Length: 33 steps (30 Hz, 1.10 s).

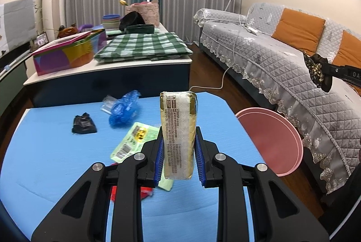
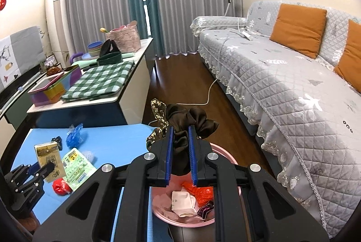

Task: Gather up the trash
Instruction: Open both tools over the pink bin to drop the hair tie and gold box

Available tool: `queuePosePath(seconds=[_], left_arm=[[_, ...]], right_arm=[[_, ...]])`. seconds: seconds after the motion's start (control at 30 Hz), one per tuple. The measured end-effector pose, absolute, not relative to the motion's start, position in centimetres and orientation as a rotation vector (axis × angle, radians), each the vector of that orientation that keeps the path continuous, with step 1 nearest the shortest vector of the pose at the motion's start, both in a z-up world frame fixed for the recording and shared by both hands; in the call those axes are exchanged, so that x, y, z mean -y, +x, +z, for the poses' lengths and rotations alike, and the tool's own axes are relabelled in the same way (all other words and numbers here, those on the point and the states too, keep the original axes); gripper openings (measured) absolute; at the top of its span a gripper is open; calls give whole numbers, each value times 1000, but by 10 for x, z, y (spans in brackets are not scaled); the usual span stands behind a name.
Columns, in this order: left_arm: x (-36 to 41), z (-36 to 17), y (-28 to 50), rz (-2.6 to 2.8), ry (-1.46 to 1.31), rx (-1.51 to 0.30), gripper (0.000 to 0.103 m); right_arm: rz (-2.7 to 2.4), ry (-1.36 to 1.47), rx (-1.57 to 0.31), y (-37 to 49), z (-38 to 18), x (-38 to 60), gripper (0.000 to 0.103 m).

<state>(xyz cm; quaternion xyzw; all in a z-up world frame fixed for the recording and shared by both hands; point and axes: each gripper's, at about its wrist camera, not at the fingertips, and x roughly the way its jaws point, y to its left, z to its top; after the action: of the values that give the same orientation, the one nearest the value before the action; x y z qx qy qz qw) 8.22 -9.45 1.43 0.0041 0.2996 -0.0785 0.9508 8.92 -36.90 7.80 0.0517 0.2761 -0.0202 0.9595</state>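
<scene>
My left gripper [image 1: 179, 149] is shut on a gold and white tissue pack [image 1: 179, 133], held upright above the blue table [image 1: 56, 151]; both also show in the right wrist view [image 2: 48, 158]. My right gripper [image 2: 181, 151] is shut on a dark floral scrunchie [image 2: 182, 126], held above the pink trash bin [image 2: 225, 157], which holds several scraps. On the table lie a green wrapper [image 1: 133, 140], a crumpled blue bag [image 1: 124, 110], a black scrap [image 1: 84, 123] and a red scrap [image 2: 61, 187].
A grey quilted sofa [image 2: 282, 84] with orange cushions runs along the right. A white counter [image 1: 112, 66] behind the table carries a checked cloth, a colourful box and bowls. A white cable [image 2: 209, 93] lies on the wooden floor.
</scene>
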Motion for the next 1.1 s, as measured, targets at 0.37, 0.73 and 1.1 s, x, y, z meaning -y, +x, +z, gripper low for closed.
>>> queuePosePath(seconds=[0.37, 0.73, 1.1], left_arm=[[132, 17, 94, -212, 8, -613, 24], [169, 20, 111, -261, 5, -620, 24], [210, 13, 125, -320, 16, -642, 24]], right_arm=[[-94, 114, -550, 95, 78, 391, 14], [-122, 164, -570, 107, 66, 406, 14], [-147, 179, -582, 115, 55, 416, 14]])
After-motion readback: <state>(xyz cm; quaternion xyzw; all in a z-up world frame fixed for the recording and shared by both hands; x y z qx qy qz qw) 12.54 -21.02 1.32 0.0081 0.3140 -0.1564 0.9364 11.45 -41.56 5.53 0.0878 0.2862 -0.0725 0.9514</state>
